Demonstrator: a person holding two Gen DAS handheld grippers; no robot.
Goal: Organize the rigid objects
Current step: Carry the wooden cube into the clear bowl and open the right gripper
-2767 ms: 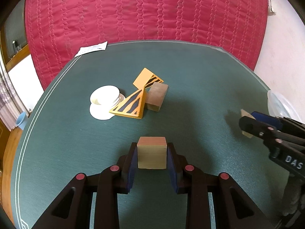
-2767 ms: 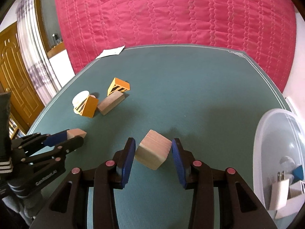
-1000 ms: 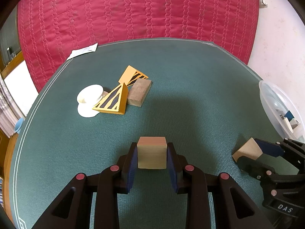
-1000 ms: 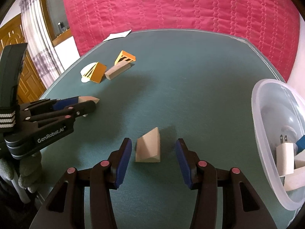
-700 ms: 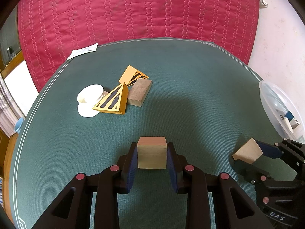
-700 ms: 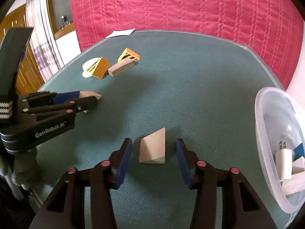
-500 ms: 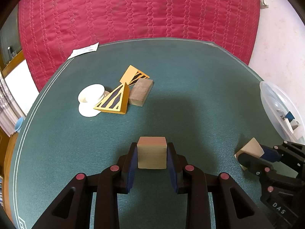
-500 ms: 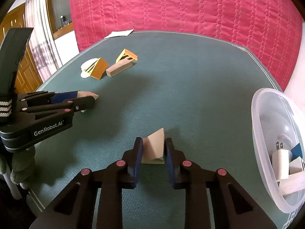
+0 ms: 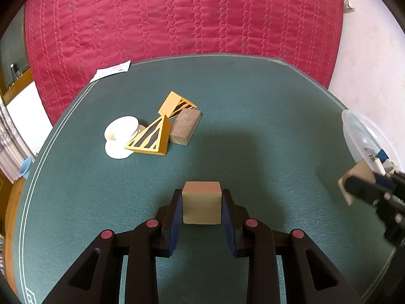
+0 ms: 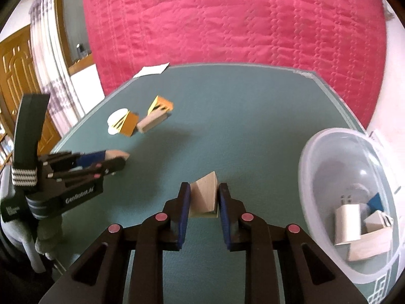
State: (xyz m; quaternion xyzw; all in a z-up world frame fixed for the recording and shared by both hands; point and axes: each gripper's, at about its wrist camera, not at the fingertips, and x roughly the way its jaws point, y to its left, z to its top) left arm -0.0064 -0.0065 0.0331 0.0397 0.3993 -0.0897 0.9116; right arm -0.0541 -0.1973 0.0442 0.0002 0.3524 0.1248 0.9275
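Note:
My left gripper [image 9: 202,206] is shut on a pale wooden cube [image 9: 201,202] and holds it above the green table [image 9: 253,131]; the gripper also shows at the left of the right wrist view [image 10: 119,160]. My right gripper [image 10: 202,200] is shut on a pale wooden wedge [image 10: 205,197], lifted off the table; the wedge shows at the right edge of the left wrist view [image 9: 355,181]. A clear plastic bowl [image 10: 314,152] holding a white charger [image 10: 348,219] and some blocks stands to the right.
At the back left lie two orange striped triangular blocks [image 9: 152,140] [image 9: 177,103], a brown wooden block [image 9: 184,128] and a white disc [image 9: 121,133]. A paper slip [image 9: 111,71] lies at the far edge. A red quilted cloth [image 9: 177,17] hangs behind.
My right gripper closed on the wooden wedge and lifted it, moving toward the bowl. The left gripper has kept the cube held and barely moved.

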